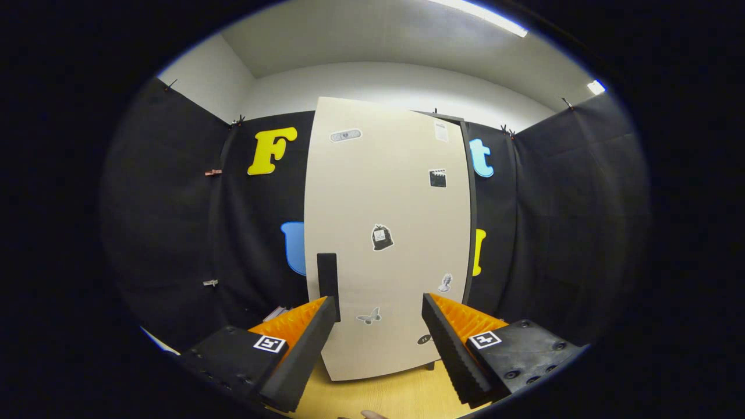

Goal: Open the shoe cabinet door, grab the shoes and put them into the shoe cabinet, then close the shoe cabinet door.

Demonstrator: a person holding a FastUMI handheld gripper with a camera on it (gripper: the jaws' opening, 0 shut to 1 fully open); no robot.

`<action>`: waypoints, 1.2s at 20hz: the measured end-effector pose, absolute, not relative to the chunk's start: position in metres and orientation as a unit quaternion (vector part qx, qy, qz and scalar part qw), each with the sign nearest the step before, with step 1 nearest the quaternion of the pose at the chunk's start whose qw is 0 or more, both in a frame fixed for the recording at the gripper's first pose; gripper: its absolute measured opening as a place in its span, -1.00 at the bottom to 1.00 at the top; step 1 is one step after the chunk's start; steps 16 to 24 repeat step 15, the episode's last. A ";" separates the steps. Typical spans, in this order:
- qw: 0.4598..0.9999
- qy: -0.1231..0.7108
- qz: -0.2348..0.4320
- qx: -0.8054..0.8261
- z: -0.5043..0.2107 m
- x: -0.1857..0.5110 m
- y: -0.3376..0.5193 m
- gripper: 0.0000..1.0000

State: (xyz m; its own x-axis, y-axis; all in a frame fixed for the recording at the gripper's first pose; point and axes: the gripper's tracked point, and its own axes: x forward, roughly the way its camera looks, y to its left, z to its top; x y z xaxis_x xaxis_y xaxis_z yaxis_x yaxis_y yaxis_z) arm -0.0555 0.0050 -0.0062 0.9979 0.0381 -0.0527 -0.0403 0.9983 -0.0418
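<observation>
The gripper (pixel 378 305) points at a tall cream shoe cabinet door (pixel 387 233) with a flat, smooth front. The two fingers are spread wide apart. Nothing is held between them. Only the lower part of the door shows in the gap.

A small black upright handle (pixel 327 278) sits on the left edge of the door, low down. The tip of the left finger (pixel 308 343) is right under this handle and seems very near it. It is hard to tell if they touch. The right finger (pixel 451 343) is off to the other side, in front of the lower right part of the door.

The door has little stickers on it. A long pale sticker (pixel 346 135) is near the top left corner. A white paper sticker (pixel 441 132) is near the top right corner. A black square sticker (pixel 437 178) is under that one. A black bag-shaped sticker (pixel 382 238) is in the middle of the door. A small grey sticker (pixel 445 283) is close to the right edge. A butterfly sticker (pixel 369 316) is near the bottom, between the two fingers.

A thin dark edge of the cabinet (pixel 470 215) runs down behind the right side of the door. The cabinet stands on a light wooden floor (pixel 384 398). Black cloth walls (pixel 174 233) hang behind it and on both sides. A bit of a person's hand (pixel 372 414) peeks in low down on the floor side, between the fingers.
</observation>
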 end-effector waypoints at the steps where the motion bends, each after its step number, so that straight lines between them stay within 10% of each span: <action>1: 0.999 0.024 0.021 -0.024 -0.005 -0.055 0.006 0.95; 24: 0.999 0.042 0.015 -0.014 -0.010 -0.049 -0.015 0.96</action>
